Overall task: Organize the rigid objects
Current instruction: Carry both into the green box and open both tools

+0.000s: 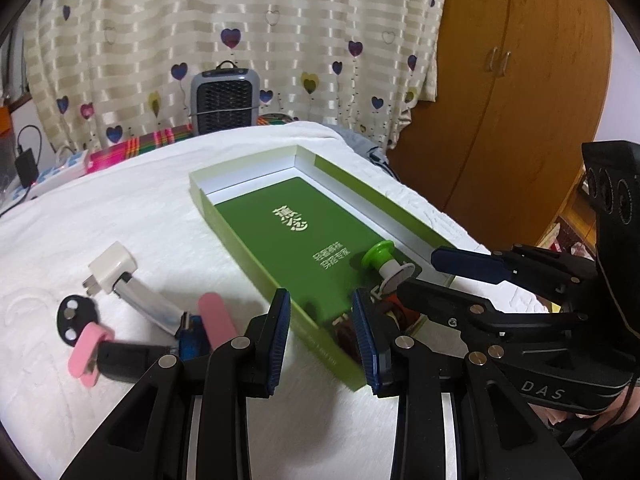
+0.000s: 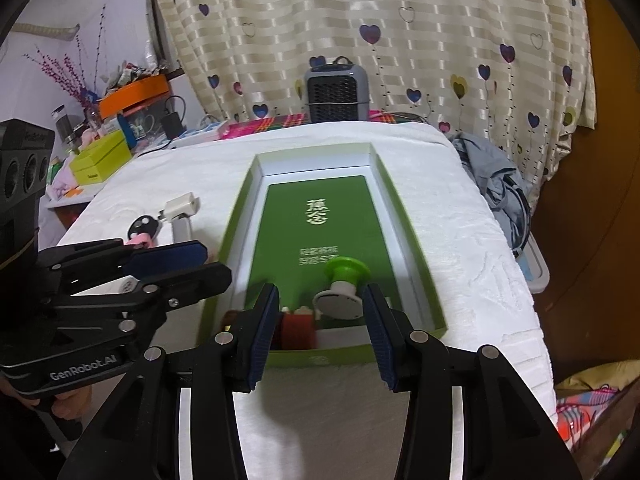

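On the left of the white towel-covered bed (image 1: 120,216) we've got a pile of bits: a white charger plug (image 1: 113,267), a black disc (image 1: 76,314) and pink clips (image 1: 86,354). Our left gripper (image 1: 322,338) has its fingers apart, nothing in them. The green box (image 2: 240,216) holds a green-and-white stamp (image 2: 343,284) at its near end. The right gripper (image 2: 320,334) has its fingers apart too, empty.
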Demonstrator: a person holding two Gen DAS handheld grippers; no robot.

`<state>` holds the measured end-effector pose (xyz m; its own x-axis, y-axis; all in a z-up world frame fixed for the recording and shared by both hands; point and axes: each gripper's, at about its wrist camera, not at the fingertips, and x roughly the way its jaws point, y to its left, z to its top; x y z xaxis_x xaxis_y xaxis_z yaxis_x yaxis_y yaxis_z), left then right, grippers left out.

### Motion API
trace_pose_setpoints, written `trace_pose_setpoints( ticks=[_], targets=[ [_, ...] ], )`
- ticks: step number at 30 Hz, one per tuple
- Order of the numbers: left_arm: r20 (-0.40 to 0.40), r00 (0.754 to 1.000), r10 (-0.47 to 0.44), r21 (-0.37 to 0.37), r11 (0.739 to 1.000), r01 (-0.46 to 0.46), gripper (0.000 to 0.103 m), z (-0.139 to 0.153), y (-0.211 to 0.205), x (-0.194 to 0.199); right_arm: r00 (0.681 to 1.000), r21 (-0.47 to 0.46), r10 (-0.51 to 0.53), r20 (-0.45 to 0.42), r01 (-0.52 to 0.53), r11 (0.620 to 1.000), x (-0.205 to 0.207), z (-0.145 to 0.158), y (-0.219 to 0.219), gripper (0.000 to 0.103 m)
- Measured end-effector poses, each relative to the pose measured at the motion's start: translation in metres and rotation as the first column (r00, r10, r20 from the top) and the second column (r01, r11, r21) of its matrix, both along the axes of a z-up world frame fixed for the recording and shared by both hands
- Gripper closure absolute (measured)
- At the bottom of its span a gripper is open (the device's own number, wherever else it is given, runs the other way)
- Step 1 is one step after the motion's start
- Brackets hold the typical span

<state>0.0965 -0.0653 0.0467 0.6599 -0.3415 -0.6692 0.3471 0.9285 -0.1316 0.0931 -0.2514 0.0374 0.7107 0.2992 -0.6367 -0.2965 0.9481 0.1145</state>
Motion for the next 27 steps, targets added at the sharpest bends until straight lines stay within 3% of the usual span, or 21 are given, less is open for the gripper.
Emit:
trace_pose_setpoints(
  ticks=[27],
  targets=[
    [-0.005, 0.992, 0.127, 0.012, 0.992, -0.127, 0.072, -0.008, 0.055, -0.022, 0.993, -0.009, 0.117, -0.004, -0.117, 0.993, -0.015, 0.001, 0.046, 0.058]
  ],
)
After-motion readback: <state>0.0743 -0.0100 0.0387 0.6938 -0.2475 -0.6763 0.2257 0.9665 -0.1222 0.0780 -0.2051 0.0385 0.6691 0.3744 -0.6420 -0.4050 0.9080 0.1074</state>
